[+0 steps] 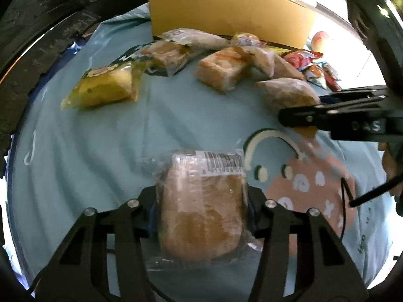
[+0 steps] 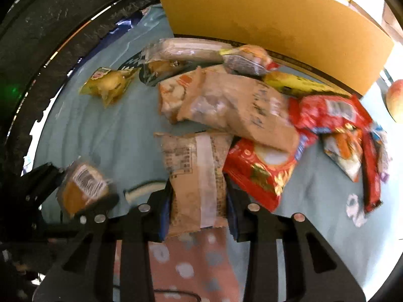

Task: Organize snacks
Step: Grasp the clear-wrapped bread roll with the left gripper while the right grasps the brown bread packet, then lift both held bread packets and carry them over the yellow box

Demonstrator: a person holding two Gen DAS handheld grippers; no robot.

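Each tongs clamped on its own wrapped snack, both low over the blue cloth.

Left tongs (image 1: 201, 216) pinch a bread pack (image 1: 201, 209) across its width, long axis running away from them; right tongs (image 2: 199, 209) likewise grip a tan packet (image 2: 196, 176), its long axis pointing toward the snack pile (image 2: 239, 105) by the cardboard box (image 2: 277, 20).

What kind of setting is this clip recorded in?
Probably a home, not a shop: wrapped snacks lie loose on a light blue printed cloth beside a tan cardboard box, with a peach-coloured fruit nearby.

Both grippers (image 1: 201, 216) (image 2: 199, 211) clamped, angled downward
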